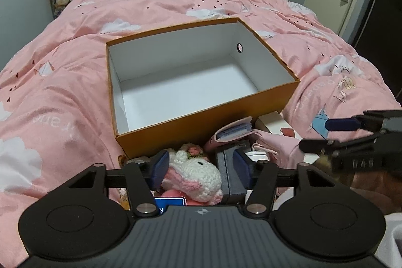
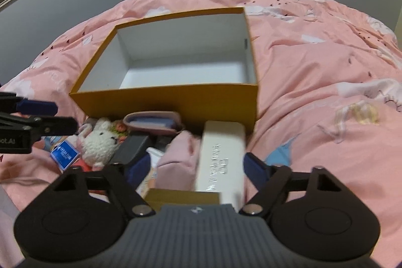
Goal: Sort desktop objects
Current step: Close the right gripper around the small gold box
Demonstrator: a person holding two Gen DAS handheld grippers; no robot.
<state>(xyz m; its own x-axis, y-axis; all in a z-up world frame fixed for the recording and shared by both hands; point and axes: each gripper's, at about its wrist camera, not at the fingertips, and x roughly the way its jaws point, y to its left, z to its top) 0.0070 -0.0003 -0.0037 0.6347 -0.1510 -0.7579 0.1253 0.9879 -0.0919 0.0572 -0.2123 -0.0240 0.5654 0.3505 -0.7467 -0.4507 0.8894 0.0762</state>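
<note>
Crocheted bunny point(image 1: 193, 173), white wool with pink ears and a flowered head, lies on the bed point(image 1: 62, 97) just near of the orange box point(image 1: 201, 117), whose white inside holds nothing. The left hand-held gripper point(image 1: 199, 168) is spread around the bunny. The right hand-held gripper point(image 2: 198, 167) is spread around a long white box point(image 2: 221, 157).
</note>
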